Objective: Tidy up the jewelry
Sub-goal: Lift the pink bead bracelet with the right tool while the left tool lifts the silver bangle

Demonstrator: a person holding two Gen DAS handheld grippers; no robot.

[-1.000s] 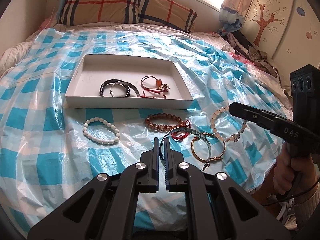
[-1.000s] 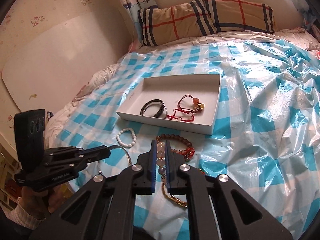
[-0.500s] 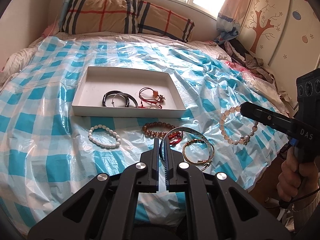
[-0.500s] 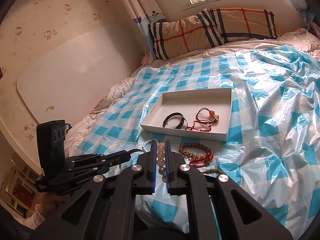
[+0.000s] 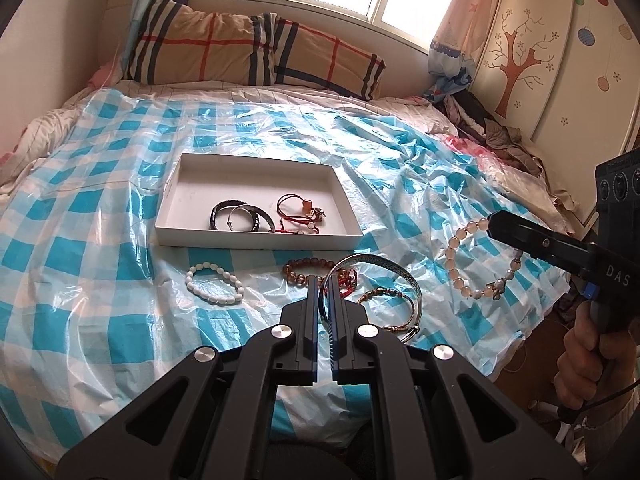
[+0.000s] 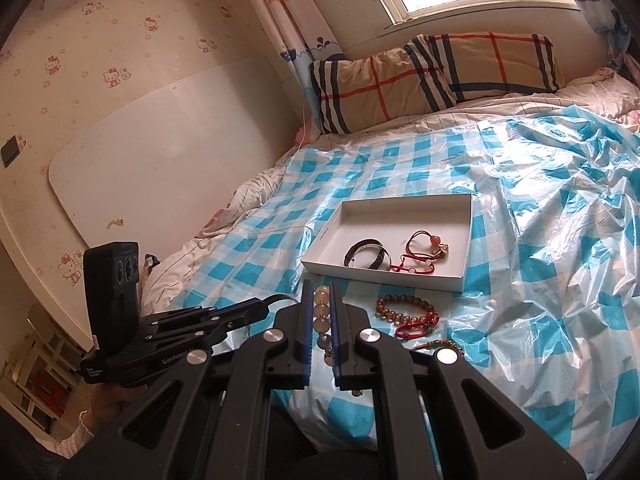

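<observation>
Bed (image 5: 100,240) under a blue-checked plastic sheet, both my grippers lifted over it with a bracelet pinched in each.

Beyond my jaws I see the white tray (image 5: 256,237), open and flat on the sheet, with a black band (image 5: 224,210), a silver ring (image 5: 256,216) and red cord pieces (image 5: 298,210) inside it. My left gripper (image 5: 324,284) is clamped on the rim of the patterned silver bangle (image 5: 396,270), which curves off to the right of its fingers. My right gripper (image 6: 321,304) is clamped on the pale pink bead bracelet (image 5: 460,276), whose loop hangs below the tips, clear of the sheet. Between the left jaws and the tray lie the brown bead bracelet (image 5: 308,266) and a red braided one (image 5: 348,280); the white bead bracelet (image 5: 214,283) sits to their left, and the thin gold bangle (image 5: 390,308) just right of them.
</observation>
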